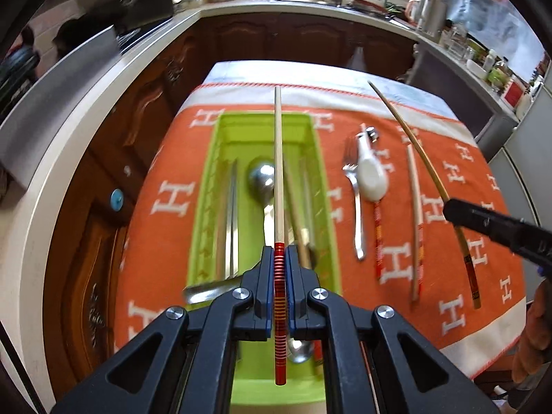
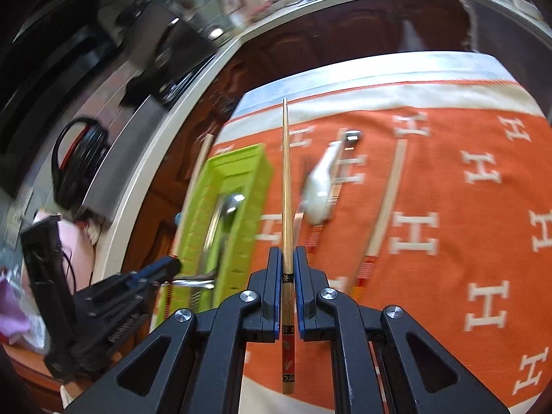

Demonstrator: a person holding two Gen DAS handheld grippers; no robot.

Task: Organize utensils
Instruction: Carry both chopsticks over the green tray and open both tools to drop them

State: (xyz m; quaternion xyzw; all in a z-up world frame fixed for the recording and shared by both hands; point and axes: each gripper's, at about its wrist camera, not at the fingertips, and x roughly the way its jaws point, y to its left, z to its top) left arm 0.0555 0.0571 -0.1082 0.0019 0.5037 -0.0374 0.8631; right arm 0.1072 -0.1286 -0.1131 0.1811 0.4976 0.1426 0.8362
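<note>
My left gripper (image 1: 280, 250) is shut on a wooden chopstick with a red striped handle (image 1: 278, 158), held above the green tray (image 1: 214, 158). In the tray lie a metal spoon (image 1: 261, 179), metal chopsticks (image 1: 230, 214) and a wooden chopstick. My right gripper (image 2: 287, 250) is shut on a bamboo chopstick with a dark red end (image 2: 285, 172), raised over the orange cloth (image 2: 448, 200). On the cloth rest a fork (image 1: 357, 207), a white ceramic spoon (image 1: 372, 176) lying over a striped chopstick, and another striped chopstick (image 1: 415, 203).
The cloth covers a small table ringed by a pale countertop (image 1: 69, 131) and dark wooden cabinets (image 1: 138, 110). Jars and a kettle (image 1: 424, 10) stand at the back right. Headphones (image 2: 79, 162) lie on the counter. A hand (image 1: 531, 327) shows at the right edge.
</note>
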